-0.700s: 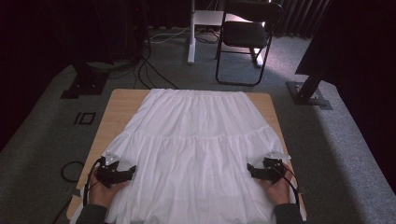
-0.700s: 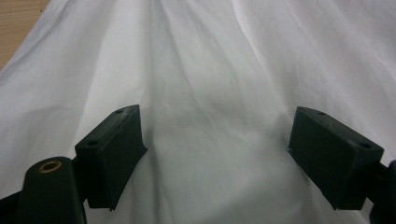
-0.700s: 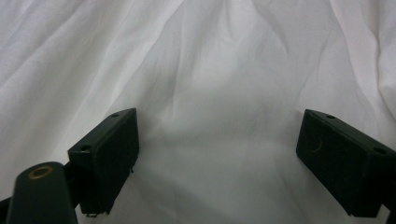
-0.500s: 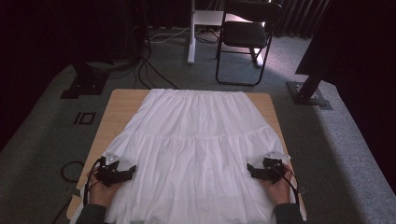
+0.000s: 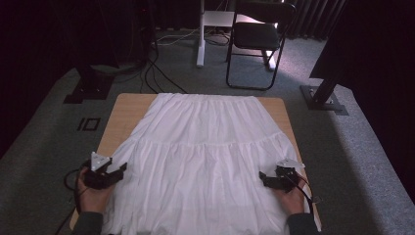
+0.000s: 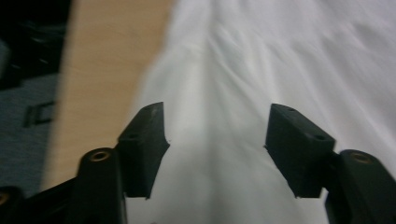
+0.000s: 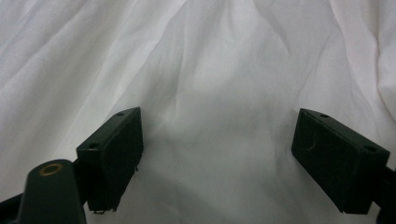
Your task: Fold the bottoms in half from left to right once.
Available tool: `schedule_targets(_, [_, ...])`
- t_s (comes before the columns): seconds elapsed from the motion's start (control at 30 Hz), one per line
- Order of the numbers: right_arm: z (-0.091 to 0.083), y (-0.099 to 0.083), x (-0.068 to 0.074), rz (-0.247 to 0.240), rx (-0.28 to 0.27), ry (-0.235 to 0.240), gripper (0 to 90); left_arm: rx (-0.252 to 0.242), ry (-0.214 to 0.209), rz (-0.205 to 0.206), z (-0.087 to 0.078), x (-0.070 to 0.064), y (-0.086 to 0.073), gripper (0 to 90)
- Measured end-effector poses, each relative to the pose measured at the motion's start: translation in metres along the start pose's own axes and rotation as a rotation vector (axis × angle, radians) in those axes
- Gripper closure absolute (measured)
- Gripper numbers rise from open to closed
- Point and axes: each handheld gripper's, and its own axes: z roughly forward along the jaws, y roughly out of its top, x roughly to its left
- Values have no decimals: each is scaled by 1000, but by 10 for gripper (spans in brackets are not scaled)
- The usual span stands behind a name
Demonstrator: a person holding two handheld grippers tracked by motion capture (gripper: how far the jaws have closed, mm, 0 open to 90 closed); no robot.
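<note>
White cotton-like skirt (image 5: 205,156) lies spread flat on the wooden table (image 5: 122,115), waistband at the far edge, hem toward the person. High view: almost nothing differs from the frames a moment ago; both grippers sit at the same spots at the skirt's near corners, cloth outline unchanged. Left gripper (image 5: 116,171) sits at the skirt's left edge, held in the left hand (image 5: 93,193); right gripper (image 5: 264,177) sits on the skirt's right side, held in the right hand (image 5: 291,198). Skirt is tiered, with a gathered seam across the middle, and flares wider toward the hem. A black chair (image 5: 257,39) stands on the grey carpet beyond the table.

Left gripper view: left gripper (image 6: 217,140) has its jaws wide apart, nothing between them, hovering over the skirt (image 6: 280,70) just inside its edge; bare table (image 6: 102,70) runs alongside. Picture is a bit blurred.

Right gripper view: right gripper (image 7: 217,154) also has its jaws spread wide with nothing pinched, over soft wrinkled skirt (image 7: 210,60) fabric with shallow folds fanning away.
</note>
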Motion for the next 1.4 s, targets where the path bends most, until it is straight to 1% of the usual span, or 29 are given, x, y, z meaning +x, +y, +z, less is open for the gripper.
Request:
schedule_targets(0.07, [-1,-1,0,-4,-4,1,174,16,26,-16,4,14,2,459])
schedule_targets(0.13, [-1,-1,0,-4,-4,2,181,67,33,-31,17,23,0,455])
schedule_targets(0.17, [-1,-1,0,-3,-4,2,181,88,49,-15,24,24,-2,421])
schedule_targets(0.2, [-1,-1,0,-3,-4,2,181,110,44,-9,31,25,-4,377])
schedule_targets(0.23, [-2,-1,0,-3,-3,2,181,122,18,-20,37,26,-6,343])
schedule_targets(0.3, [-1,-1,0,-3,-4,2,181,154,46,-33,48,30,-10,266])
schedule_targets(0.4, [-2,-1,0,-2,-3,2,181,160,40,-56,55,34,-13,192])
schedule_targets(0.47, [-2,-1,0,-1,-3,2,181,170,29,-42,58,32,-15,182])
schedule_targets(0.5, [-2,-1,0,-1,-3,2,181,179,31,-24,60,30,-16,177])
schedule_targets(0.53, [-2,-2,0,-2,-3,2,181,170,24,-22,61,29,-18,174])
schedule_targets(0.6, [-2,-2,0,-3,-3,3,181,164,-1,-58,62,32,-20,175])
schedule_targets(0.67, [-2,-2,1,-2,-3,3,181,145,-14,-55,62,34,-23,170])
schedule_targets(0.77, [-2,-2,0,-3,-4,3,182,142,-14,-54,61,33,-23,171])
schedule_targets(0.8, [-2,-2,0,-4,-4,3,181,137,-16,-51,60,33,-23,187])
schedule_targets(0.83, [-2,-2,0,-4,-4,3,181,129,-24,-47,58,33,-22,303])
schedule_targets(0.87, [-2,-2,0,-4,-3,3,181,132,-28,-49,56,32,-21,473])
schedule_targets(0.9, [-2,-2,0,-4,-3,3,181,132,-28,-49,56,32,-21,578])
schedule_targets(0.93, [-2,-2,0,-4,-4,3,181,149,-28,-30,53,31,-20,578])
schedule_targets(0.97, [-2,-2,1,-4,-4,4,182,164,2,0,52,29,-18,759])
schedule_targets(1.0, [-3,-2,1,-3,-4,4,181,185,50,43,52,27,-17,831])
schedule_targets(1.03, [-3,-2,1,-2,-5,8,181,205,90,77,52,26,-15,862])
schedule_targets(1.1, [-3,-3,1,-4,-4,9,196,229,121,86,52,30,-14,874])
schedule_targets(1.13, [-4,-3,1,-7,-9,9,249,238,153,98,52,33,-14,877])
schedule_targets(1.17, [-7,-4,1,-7,-14,12,357,246,177,97,51,37,-14,877])
schedule_targets(1.2, [-11,-4,2,-23,-20,-6,407,246,184,81,50,42,-15,879])
schedule_targets(1.23, [-16,-3,3,-44,-30,-48,426,246,196,67,48,48,-17,881])
schedule_targets(1.3, [-28,1,3,-73,-73,-90,464,247,223,41,45,59,-19,882])
schedule_targets(1.37, [-37,3,-3,-58,-109,-126,467,252,271,36,41,69,-20,883])
schedule_targets(1.4, [-41,3,-7,-43,-116,-131,465,256,294,37,39,74,-20,883])
